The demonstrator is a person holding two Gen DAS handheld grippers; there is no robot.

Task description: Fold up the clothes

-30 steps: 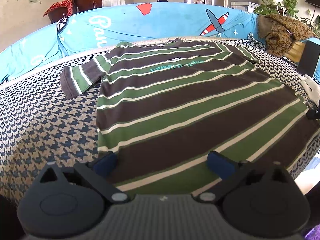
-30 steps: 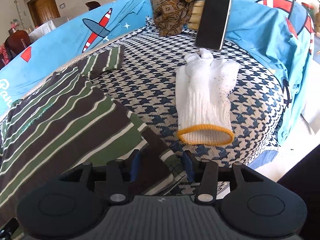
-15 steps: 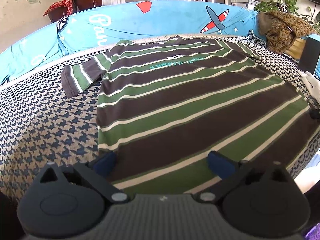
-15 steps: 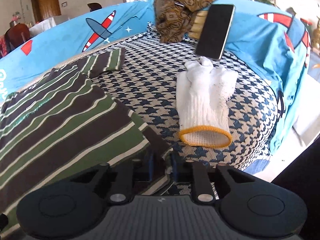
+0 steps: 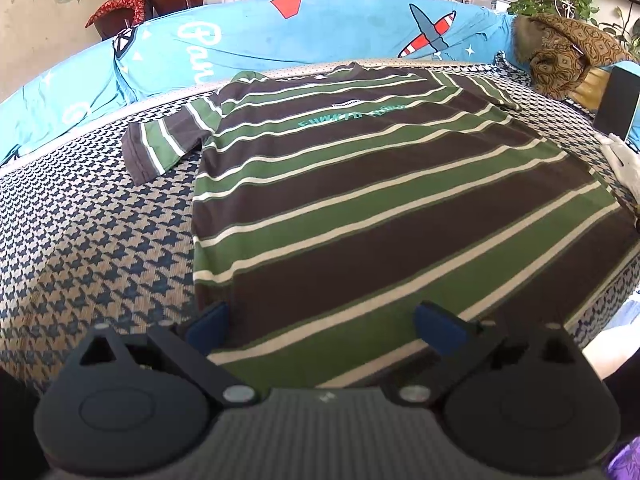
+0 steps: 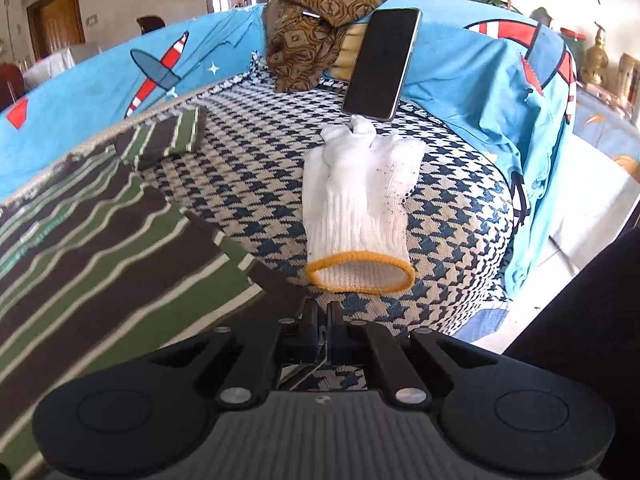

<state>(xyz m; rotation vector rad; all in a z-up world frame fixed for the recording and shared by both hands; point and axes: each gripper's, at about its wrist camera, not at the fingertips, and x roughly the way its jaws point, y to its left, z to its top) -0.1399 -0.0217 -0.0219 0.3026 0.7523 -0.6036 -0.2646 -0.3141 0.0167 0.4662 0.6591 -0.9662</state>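
Right tongs [image 6: 322, 316] have closed since a second ago, their jaws now pinching the hem corner of the striped T-shirt [image 5: 380, 200]; left tongs [image 5: 324, 320] stay spread wide

One T-shirt lies flat on the houndstooth sofa cover [image 5: 92, 240], hem toward the cameras and collar toward the blue backrest cover [image 5: 280, 36], so its long axis runs away from the tongs. The left tongs grip nothing, with their blue pads [image 5: 208, 322] straddling the hem at the shirt's near left corner. One white knit glove [image 6: 360, 216] lies just right of the shirt's edge, cuff toward the right tongs, and one dark phone [image 6: 382, 64] leans against the backrest behind the glove's fingertips. One brown patterned cloth [image 6: 316, 28] sits bunched in the sofa corner
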